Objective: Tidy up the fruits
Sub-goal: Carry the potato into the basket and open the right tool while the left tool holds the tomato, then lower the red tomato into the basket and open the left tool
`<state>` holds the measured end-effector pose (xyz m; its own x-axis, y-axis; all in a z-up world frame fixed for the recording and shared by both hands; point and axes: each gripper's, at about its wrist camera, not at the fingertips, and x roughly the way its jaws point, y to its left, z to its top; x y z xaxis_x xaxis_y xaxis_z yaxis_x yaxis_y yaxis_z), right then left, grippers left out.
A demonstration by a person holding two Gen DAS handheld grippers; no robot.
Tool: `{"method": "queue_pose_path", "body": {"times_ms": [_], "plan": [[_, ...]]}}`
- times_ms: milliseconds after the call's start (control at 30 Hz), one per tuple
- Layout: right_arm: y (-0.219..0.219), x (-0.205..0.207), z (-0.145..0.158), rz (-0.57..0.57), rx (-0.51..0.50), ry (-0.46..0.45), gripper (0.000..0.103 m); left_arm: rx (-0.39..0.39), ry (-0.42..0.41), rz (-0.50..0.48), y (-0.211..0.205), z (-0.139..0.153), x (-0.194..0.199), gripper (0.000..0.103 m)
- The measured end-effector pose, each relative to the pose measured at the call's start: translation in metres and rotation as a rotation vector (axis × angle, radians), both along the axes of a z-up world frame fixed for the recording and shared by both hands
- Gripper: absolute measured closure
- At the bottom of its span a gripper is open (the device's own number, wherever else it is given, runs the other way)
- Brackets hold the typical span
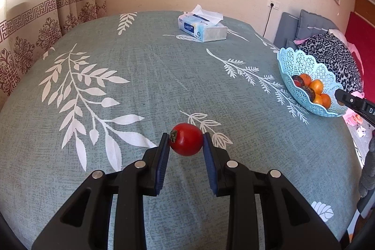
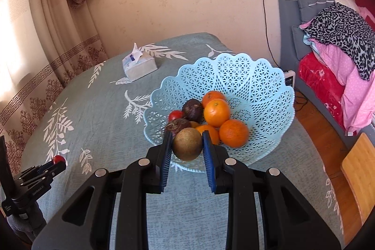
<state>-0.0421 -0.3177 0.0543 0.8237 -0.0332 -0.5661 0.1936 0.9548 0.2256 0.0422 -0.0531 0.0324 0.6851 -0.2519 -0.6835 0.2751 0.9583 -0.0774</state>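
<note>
My left gripper [image 1: 186,139] is shut on a small red tomato [image 1: 186,139], held just above the leaf-patterned cloth. In the right wrist view that same gripper [image 2: 57,162] shows at the lower left with the red tomato [image 2: 58,159] at its tip. My right gripper [image 2: 187,144] is shut on a round brown fruit [image 2: 187,144], held over the near rim of the light blue lattice basket [image 2: 264,90]. Several oranges [image 2: 216,112], two dark purple fruits [image 2: 192,109] and a red fruit [image 2: 175,115] lie in the basket. From the left wrist view the basket [image 1: 302,62] stands at the right, with the right gripper's tip [image 1: 344,96] beside it.
A tissue box [image 1: 202,27] sits at the far side of the table [image 1: 140,76]. A curtain hangs on the left, a wall stands behind. A grey sofa with piled bedding [image 2: 335,39] stands right of the table, and a wooden stool [image 2: 359,172] is near the right edge.
</note>
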Motion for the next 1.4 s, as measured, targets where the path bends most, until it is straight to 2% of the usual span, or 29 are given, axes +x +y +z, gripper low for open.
{"method": "queue_pose_path", "body": {"times_ms": [33,100,167,333,400,433,733,833,967,1233,1400], "plan": [[-0.002,0.000,-0.002,-0.015,-0.005,-0.001,0.076,0.002,0.000,-0.004,-0.002,0.000,0.000,0.074],[-0.009,-0.001,-0.004,-0.047,-0.006,-0.011,0.062,0.006,-0.002,-0.014,-0.007,0.002,0.000,0.074],[-0.014,-0.004,-0.004,-0.080,-0.016,-0.031,0.058,0.010,-0.007,-0.024,-0.011,0.004,0.000,0.074],[-0.020,-0.020,0.001,-0.204,-0.106,-0.117,0.043,0.012,-0.024,-0.057,-0.026,0.013,0.001,0.074],[-0.023,-0.026,0.002,-0.257,-0.141,-0.150,0.030,0.012,-0.029,-0.075,-0.034,0.016,0.002,0.074],[-0.025,-0.030,0.002,-0.280,-0.154,-0.163,0.028,0.012,-0.032,-0.085,-0.038,0.018,0.002,0.074],[-0.043,-0.039,-0.009,-0.341,-0.085,-0.186,0.027,0.010,-0.066,-0.203,-0.094,0.035,0.005,0.074],[-0.045,-0.044,-0.010,-0.352,-0.068,-0.205,0.022,0.011,-0.076,-0.245,-0.115,0.037,0.006,0.074],[-0.046,-0.045,-0.012,-0.354,-0.056,-0.210,0.021,0.008,-0.076,-0.293,-0.140,0.039,0.011,0.074],[-0.055,-0.048,-0.015,-0.356,0.004,-0.216,0.020,0.020,-0.092,-0.334,-0.177,0.042,0.018,0.074],[-0.057,-0.048,-0.016,-0.358,0.017,-0.217,0.020,0.045,-0.129,-0.336,-0.192,0.043,0.020,0.074]]}}
